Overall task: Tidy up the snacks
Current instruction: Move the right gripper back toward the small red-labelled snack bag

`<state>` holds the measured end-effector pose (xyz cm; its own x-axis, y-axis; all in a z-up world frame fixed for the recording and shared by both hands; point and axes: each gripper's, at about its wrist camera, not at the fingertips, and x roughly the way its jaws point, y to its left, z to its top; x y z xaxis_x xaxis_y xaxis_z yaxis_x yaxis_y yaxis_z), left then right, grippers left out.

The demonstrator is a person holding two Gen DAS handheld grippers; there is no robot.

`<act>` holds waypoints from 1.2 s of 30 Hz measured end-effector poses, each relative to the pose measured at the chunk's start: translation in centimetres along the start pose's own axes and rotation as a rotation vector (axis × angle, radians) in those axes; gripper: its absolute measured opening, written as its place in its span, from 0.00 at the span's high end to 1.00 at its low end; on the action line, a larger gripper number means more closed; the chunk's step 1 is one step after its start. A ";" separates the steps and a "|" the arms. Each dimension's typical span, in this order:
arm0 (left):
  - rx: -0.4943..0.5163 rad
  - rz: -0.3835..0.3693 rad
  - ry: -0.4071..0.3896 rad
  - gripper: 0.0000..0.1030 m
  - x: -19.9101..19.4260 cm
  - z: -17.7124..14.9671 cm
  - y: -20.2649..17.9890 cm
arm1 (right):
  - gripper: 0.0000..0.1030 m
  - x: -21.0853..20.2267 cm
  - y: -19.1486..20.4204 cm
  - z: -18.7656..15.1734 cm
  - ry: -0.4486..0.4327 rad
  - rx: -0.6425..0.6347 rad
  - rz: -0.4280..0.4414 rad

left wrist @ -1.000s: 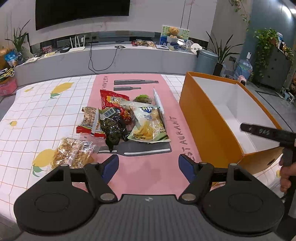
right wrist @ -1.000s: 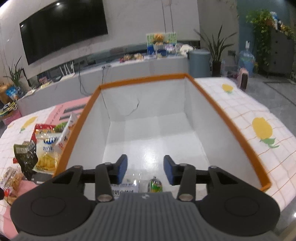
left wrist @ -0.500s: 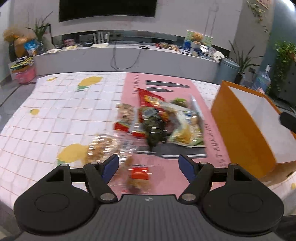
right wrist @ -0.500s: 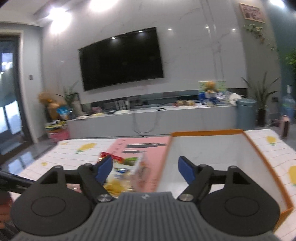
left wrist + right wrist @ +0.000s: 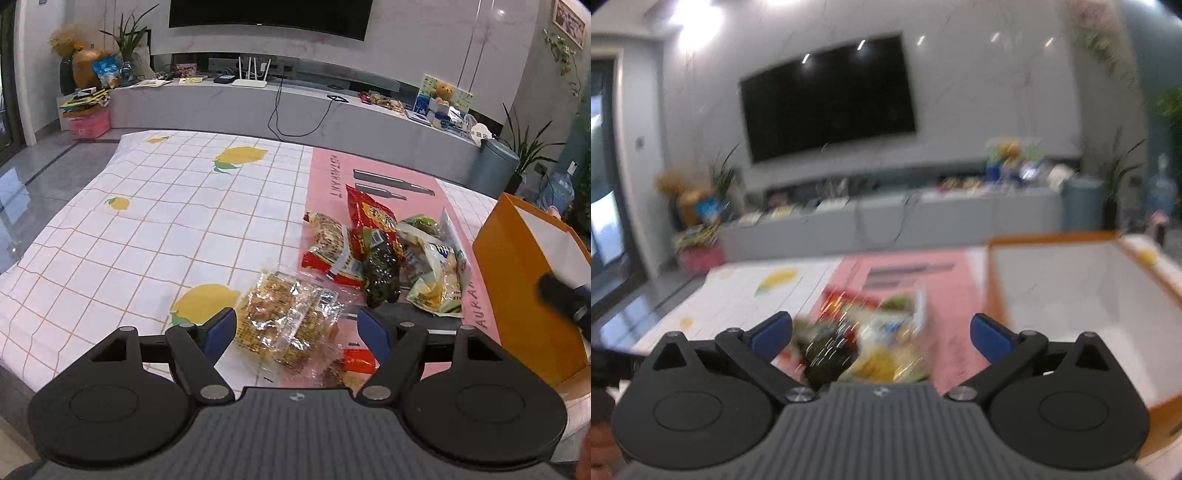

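Left gripper [image 5: 297, 330] jaws spread wide, straddling the clear cracker bag [image 5: 286, 321] on the surface. Right gripper [image 5: 881, 334] jaws released, empty, over the blurred snack pile [image 5: 864, 343] beside the orange box [image 5: 1071, 291]. Risk: crinkly film slips or tears; neighbouring packets drag along.

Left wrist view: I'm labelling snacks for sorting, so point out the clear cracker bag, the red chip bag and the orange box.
clear cracker bag [image 5: 286, 314], left wrist view, middle of the clear wrapper.
red chip bag [image 5: 371, 214], left wrist view, printed front.
orange box [image 5: 517, 280], left wrist view, near outer wall.
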<state>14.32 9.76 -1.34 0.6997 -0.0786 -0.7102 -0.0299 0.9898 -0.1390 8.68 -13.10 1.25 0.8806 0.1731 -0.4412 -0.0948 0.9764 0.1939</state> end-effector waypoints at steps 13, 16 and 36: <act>-0.030 0.011 0.015 0.14 1.1 1.3 2.4 | 0.03 5.8 3.6 -1.7 0.166 -0.176 0.037; -0.019 0.006 0.036 0.14 1.8 1.6 2.4 | 0.03 7.0 3.5 -1.8 0.203 -0.202 0.030; -0.076 0.025 0.081 0.14 2.4 1.7 3.5 | 0.08 10.1 7.1 -6.5 0.392 -0.153 0.211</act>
<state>17.14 13.25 -2.34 0.6384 -0.0661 -0.7669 -0.1027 0.9801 -0.1699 13.85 -3.56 -7.51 0.5960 0.3763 -0.7094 -0.3460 0.9175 0.1959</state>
